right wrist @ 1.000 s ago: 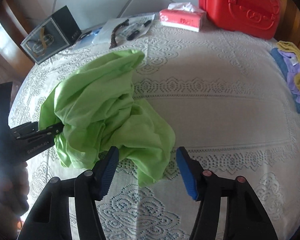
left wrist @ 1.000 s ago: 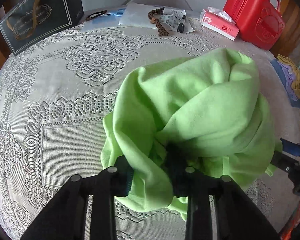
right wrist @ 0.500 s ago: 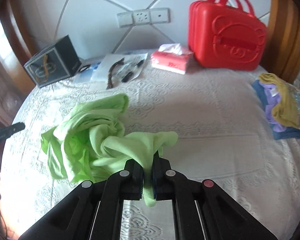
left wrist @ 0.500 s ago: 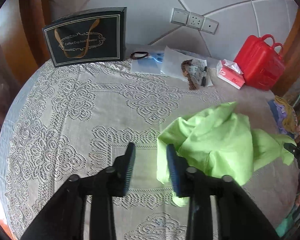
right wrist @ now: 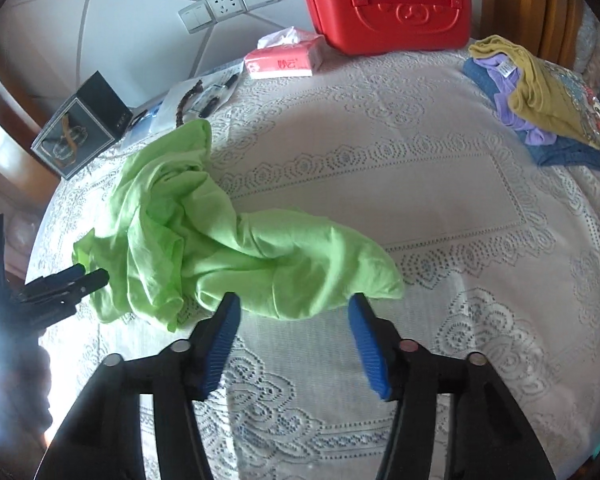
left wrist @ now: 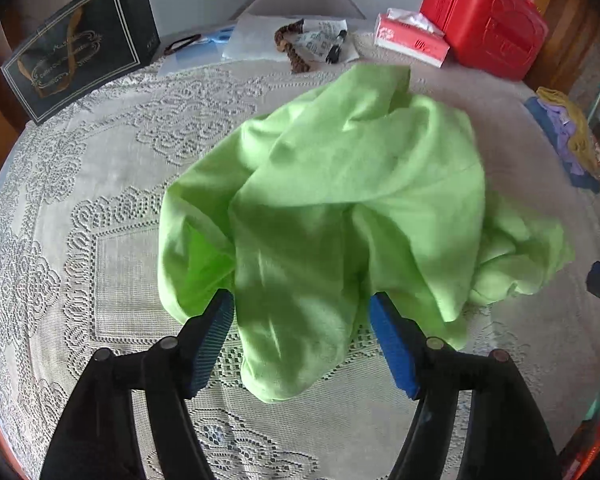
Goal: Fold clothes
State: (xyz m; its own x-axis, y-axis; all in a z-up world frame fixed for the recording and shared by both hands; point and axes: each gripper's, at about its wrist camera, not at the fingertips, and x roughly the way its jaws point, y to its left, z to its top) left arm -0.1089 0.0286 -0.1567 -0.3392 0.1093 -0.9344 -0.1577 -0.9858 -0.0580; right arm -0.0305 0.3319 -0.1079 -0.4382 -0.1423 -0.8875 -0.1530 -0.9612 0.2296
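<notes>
Left wrist view is showing the left gripper [left wrist: 302, 340] with its blue-padded fingers [left wrist: 214, 334] spread wide, straddling a drooping lobe of the green garment [left wrist: 340, 184] without pinching it; the cloth is lying slack between the pads rather than being stretched from them, so nothing is being held. The lobe is sitting at the near edge of the heap, probably because it offers a loose edge to pick up for spreading. Right wrist view is showing the right gripper [right wrist: 294, 340] likewise gaping, its fingers [right wrist: 366, 338] flanking the near hem of the same garment [right wrist: 204, 248], with the fabric lying just ahead of the pads and flat on the lace cloth [right wrist: 440, 200]. The garment is lying crumpled in a long rumpled ridge on the left part of the desk [right wrist: 500, 320], bunched rather than laid out, so I judge folding proper is not yet beginning: the piece is first needing to be opened flat, and each gripper is standing at its own end of the heap for that. Farther off, at the right edge, a stack of other clothes [right wrist: 540, 104] is resting. Along the far wall side a tissue box [right wrist: 284, 64], a red case [right wrist: 388, 4] and a dark gift bag [left wrist: 80, 60] are standing, well apart from the working area.
</notes>
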